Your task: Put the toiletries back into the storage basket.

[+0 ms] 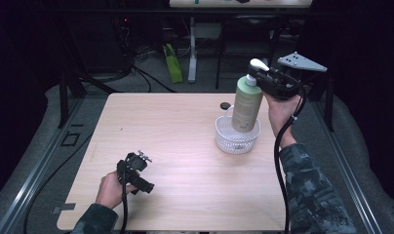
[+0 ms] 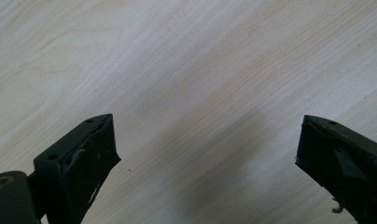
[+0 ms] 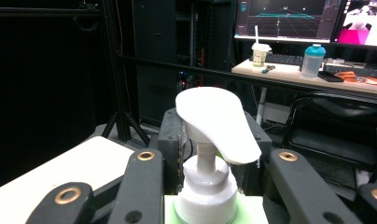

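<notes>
Green pump bottle [image 1: 247,103] held upright over the white basket [image 1: 237,138] at the table's far right.

The right gripper [image 1: 261,80] is clamped on the bottle's neck under the white pump head [image 3: 217,122]; the bottle's base sits inside the basket, though whether it rests on the bottom is hard to tell. A small dark disc [image 1: 226,105] lies just beyond the basket. At the near left the left gripper [image 1: 136,170] hovers over bare table [image 1: 175,136], jaws spread wide around nothing. A monitor desk [image 3: 317,72] stands far behind.
</notes>
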`<state>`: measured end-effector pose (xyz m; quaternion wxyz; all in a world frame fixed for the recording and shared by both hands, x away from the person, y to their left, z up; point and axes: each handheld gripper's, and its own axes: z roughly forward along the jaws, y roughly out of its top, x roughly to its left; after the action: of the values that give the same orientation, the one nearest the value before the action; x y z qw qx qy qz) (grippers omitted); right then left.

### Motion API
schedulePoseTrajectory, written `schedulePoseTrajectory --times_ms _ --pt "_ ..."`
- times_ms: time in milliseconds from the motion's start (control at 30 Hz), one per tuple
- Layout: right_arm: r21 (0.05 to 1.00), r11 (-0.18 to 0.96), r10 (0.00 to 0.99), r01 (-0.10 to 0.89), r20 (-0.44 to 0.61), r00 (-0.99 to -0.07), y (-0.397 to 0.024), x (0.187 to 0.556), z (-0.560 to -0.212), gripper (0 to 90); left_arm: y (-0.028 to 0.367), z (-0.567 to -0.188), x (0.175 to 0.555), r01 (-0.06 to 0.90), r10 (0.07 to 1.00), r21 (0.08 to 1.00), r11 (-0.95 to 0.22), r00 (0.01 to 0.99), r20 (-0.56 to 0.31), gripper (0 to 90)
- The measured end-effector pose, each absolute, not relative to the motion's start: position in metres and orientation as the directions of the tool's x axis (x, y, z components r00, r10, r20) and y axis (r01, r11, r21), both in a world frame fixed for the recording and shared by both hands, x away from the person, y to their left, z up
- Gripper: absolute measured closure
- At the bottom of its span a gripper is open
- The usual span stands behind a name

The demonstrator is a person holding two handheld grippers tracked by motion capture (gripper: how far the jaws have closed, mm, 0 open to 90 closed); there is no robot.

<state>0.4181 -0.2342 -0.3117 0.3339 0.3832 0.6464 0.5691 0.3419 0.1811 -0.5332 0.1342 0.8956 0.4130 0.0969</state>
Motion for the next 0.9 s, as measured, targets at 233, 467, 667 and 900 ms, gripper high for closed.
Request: schedulePoseTrajectory --times_ms 233,467,667,900 --pt "0.989 0.065 0.877 0.132 0.006 -0.481 -0.229 0.424 -0.318 67.9 0.180 -0.533 0.342 0.712 0.764 0.323 -0.623 0.642 0.059 4.6" --pt "0.985 0.064 0.881 0.158 0.019 -0.473 -0.229 0.430 -0.330 67.9 0.181 -0.534 0.342 0.712 0.762 0.319 -0.626 0.645 0.056 4.6" --pt "0.983 0.076 0.880 0.168 0.013 -0.474 -0.229 0.432 -0.338 67.9 0.180 -0.534 0.342 0.712 0.762 0.317 -0.626 0.646 0.055 4.3" --pt "0.979 0.078 0.881 0.190 0.021 -0.473 -0.230 0.434 -0.348 67.9 0.180 -0.534 0.342 0.711 0.761 0.317 -0.627 0.646 0.057 4.3"
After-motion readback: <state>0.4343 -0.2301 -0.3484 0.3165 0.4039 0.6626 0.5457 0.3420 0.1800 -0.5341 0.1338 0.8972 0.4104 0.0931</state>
